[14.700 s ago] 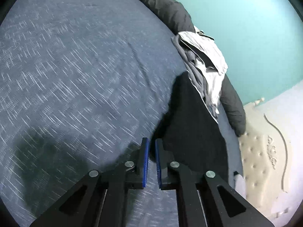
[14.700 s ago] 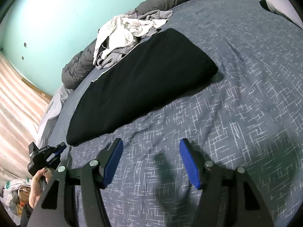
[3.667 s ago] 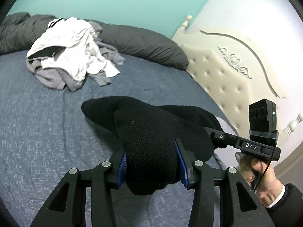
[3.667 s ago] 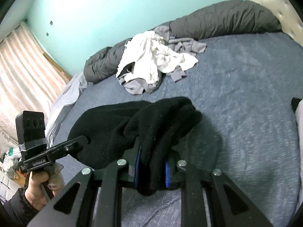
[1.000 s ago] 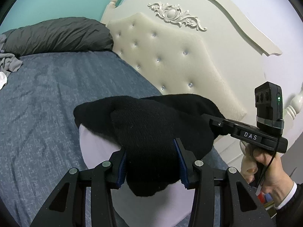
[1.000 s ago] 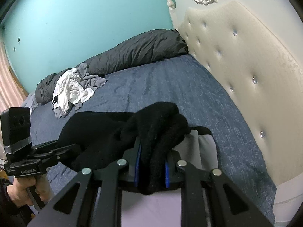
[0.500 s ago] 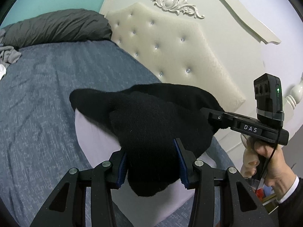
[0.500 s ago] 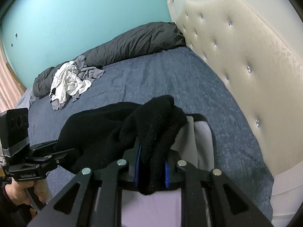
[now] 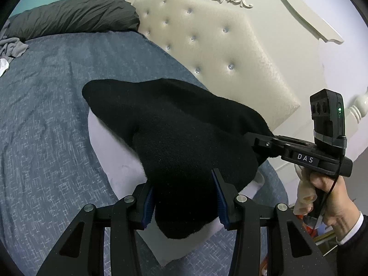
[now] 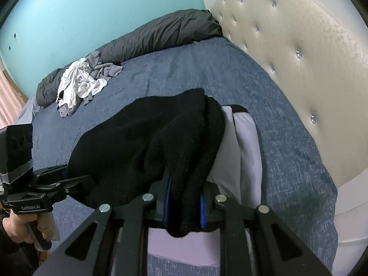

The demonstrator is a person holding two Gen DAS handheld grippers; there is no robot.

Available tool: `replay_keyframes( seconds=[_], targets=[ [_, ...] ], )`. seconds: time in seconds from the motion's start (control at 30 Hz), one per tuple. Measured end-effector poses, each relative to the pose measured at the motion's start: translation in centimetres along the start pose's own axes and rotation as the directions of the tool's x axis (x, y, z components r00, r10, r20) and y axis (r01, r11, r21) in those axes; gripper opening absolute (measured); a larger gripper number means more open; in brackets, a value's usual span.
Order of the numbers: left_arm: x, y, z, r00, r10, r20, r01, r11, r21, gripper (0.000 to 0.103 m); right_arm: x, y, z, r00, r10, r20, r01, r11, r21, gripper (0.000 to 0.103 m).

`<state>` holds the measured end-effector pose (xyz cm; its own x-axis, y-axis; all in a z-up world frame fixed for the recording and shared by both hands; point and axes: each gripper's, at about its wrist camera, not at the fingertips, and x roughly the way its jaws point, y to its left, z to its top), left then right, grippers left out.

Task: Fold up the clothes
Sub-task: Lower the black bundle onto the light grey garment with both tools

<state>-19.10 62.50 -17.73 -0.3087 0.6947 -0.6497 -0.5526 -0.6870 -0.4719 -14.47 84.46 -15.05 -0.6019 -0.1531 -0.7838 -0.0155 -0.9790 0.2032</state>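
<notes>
Both grippers, left gripper [image 9: 184,197] and right gripper [image 10: 184,204], clamp the folded black garment [image 9: 174,133] above the lilac garment [image 10: 246,135] at the bed's [image 9: 46,138] headboard corner (not yet released); your unfolded pile [image 10: 80,80] awaits.

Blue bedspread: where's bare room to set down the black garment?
Free: the blue speckled bedspread between the white-and-grey clothes heap and the cream tufted headboard, below the dark grey duvet roll. Crowded: near the grippers, where a pale lilac folded garment lies under the held black fleece garment.
</notes>
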Motion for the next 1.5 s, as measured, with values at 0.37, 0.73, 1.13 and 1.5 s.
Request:
replay_keyframes(
  seconds=[0.37,0.73,1.13,1.5],
  targets=[
    [-0.3,-0.2,-1.2,1.000,0.009,-0.014,-0.009,1.000,-0.001,0.048,-0.4,0.5,-1.1,1.000,-0.012,-0.022,0.012,1.000,-0.014,0.018],
    [-0.7,-0.1,-2.1,0.999,0.008,-0.035,-0.008,1.000,-0.014,0.048,-0.7,0.9,-2.0,0.998,-0.021,-0.053,0.019,0.999,-0.027,0.018],
    [-0.5,1.1,-3.8,0.997,-0.001,-0.079,-0.004,0.998,-0.064,0.048,-0.4,1.7,-3.5,0.996,-0.043,-0.081,0.040,0.998,-0.047,0.018],
    [-0.4,2.2,-5.0,0.994,-0.003,-0.106,-0.008,0.995,-0.103,0.049,-0.2,1.2,-5.4,0.997,-0.032,-0.066,0.032,0.999,0.000,0.018]
  ],
)
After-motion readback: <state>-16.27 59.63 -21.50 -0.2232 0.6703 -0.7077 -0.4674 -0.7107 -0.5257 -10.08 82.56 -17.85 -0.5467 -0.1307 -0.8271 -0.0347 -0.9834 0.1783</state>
